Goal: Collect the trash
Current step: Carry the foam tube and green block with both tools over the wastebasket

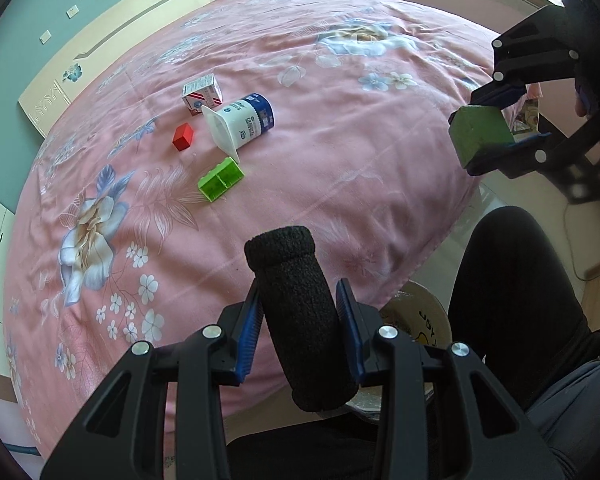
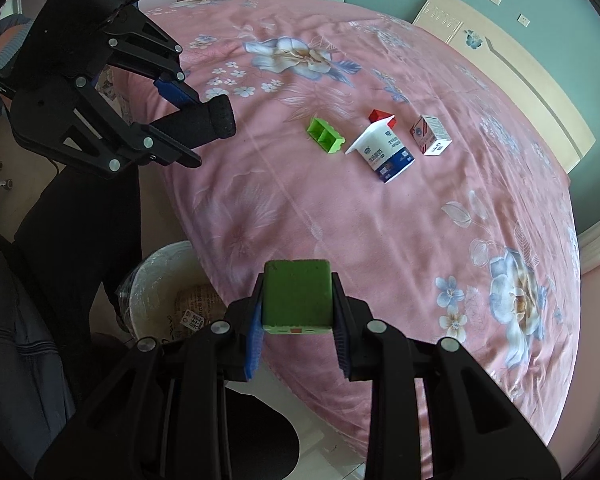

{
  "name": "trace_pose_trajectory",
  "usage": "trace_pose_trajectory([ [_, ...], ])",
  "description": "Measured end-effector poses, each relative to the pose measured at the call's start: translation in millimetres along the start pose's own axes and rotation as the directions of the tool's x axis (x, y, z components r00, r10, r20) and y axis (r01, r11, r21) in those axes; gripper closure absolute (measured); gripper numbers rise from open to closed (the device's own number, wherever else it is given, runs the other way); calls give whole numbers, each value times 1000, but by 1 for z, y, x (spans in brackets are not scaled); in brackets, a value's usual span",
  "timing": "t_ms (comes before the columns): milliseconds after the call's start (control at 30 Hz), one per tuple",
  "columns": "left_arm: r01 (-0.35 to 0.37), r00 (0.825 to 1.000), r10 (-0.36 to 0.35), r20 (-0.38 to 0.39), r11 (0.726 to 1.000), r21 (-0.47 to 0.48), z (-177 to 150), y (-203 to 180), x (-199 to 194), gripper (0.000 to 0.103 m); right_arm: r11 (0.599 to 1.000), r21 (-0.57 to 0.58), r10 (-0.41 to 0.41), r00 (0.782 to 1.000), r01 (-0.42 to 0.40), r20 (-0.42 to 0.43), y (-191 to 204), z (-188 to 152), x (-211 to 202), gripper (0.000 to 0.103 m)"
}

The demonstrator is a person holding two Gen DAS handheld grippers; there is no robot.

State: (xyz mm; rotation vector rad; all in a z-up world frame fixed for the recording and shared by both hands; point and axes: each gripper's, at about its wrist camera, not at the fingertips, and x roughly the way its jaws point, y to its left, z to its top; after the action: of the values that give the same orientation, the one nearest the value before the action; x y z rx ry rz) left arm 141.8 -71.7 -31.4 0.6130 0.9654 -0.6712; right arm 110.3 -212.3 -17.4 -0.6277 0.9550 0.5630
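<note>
Right wrist view is showing the right gripper (image 2: 298, 320) clamping a dull green foam block (image 2: 297, 294) beside the white lined bin (image 2: 156, 276), needing centring over its mouth, while the left gripper (image 1: 300, 334) is gripping a black foam cylinder (image 1: 300, 316).

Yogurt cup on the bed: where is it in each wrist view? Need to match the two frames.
Left wrist: the yogurt cup lies on its side upper left of centre, between the small carton behind it and the light green brick in front.
Right wrist: the cup is upper right of centre, brick to its left, carton to its right.
Shared landmark: the red block next to the cup.
</note>
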Motion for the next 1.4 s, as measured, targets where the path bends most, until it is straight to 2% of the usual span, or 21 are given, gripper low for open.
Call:
trace_pose_trajectory([
  [333,43,998,-41,-39,998,56,-39,-30,7,64,998,-39,54,998,-55,-38,56,-21,10,72],
  [633,96,994,-91,-67,992,81,-67,-53,23,64,993,-29,111,992,-113,-68,85,-35,34,72],
  [1067,144,980,-136,-143,989,47,-98,-67,68,64,980,-6,197,974,-199,-114,116,-45,77,72],
  [1400,179,965,-177,-196,984,-4,-112,-70,106,64,967,57,255,950,-249,-179,118,-56,130,72],
])
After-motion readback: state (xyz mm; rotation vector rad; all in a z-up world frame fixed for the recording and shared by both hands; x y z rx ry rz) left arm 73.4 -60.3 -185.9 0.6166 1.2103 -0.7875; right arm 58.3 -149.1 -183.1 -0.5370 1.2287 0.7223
